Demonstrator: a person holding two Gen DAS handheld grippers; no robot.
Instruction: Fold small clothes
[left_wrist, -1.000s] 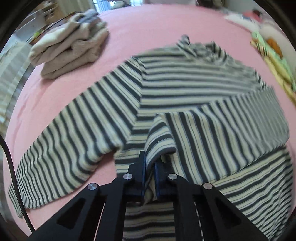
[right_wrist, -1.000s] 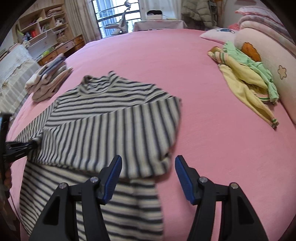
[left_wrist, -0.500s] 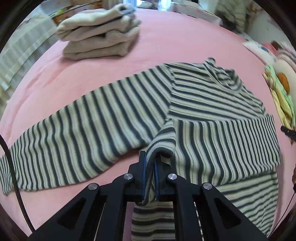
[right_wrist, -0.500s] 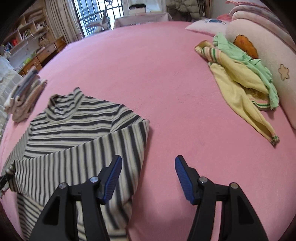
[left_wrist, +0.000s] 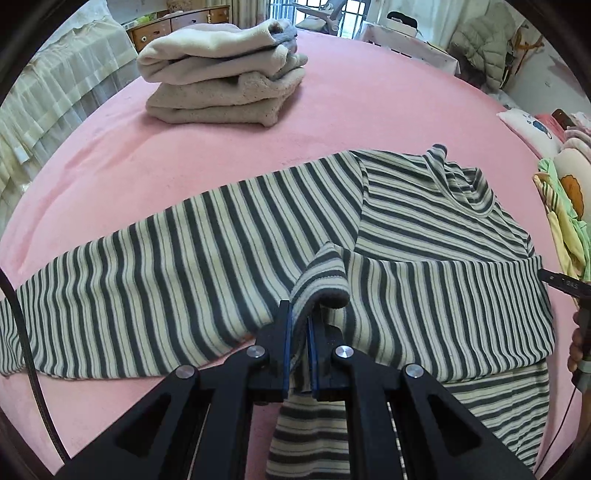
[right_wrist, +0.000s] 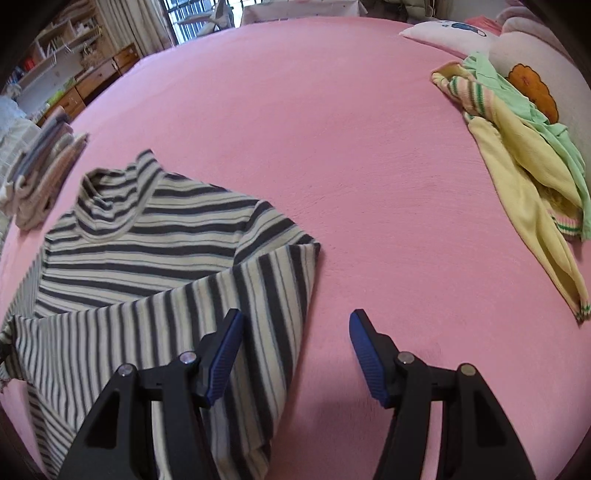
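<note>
A striped grey-and-cream turtleneck top (left_wrist: 424, 229) (right_wrist: 147, 258) lies flat on the pink bed. One sleeve is folded across its chest, the other sleeve (left_wrist: 147, 277) stretches out to the left. My left gripper (left_wrist: 300, 328) is shut on the cuff of the folded sleeve (left_wrist: 325, 284), which bunches up between its blue pads. My right gripper (right_wrist: 295, 343) stands open over the folded edge of the top, its left finger above the stripes and its right finger above bare sheet, nothing between them.
A stack of folded beige clothes (left_wrist: 221, 74) (right_wrist: 40, 173) sits at the far left of the pink bed (right_wrist: 332, 129). A heap of yellow and green garments (right_wrist: 524, 177) lies against pillows at the right. A hand (left_wrist: 576, 347) shows at the right edge.
My right gripper has shifted to the right and lower, off the middle of the top to its folded edge. My left gripper has rolled and moved a little, still holding the cuff.
</note>
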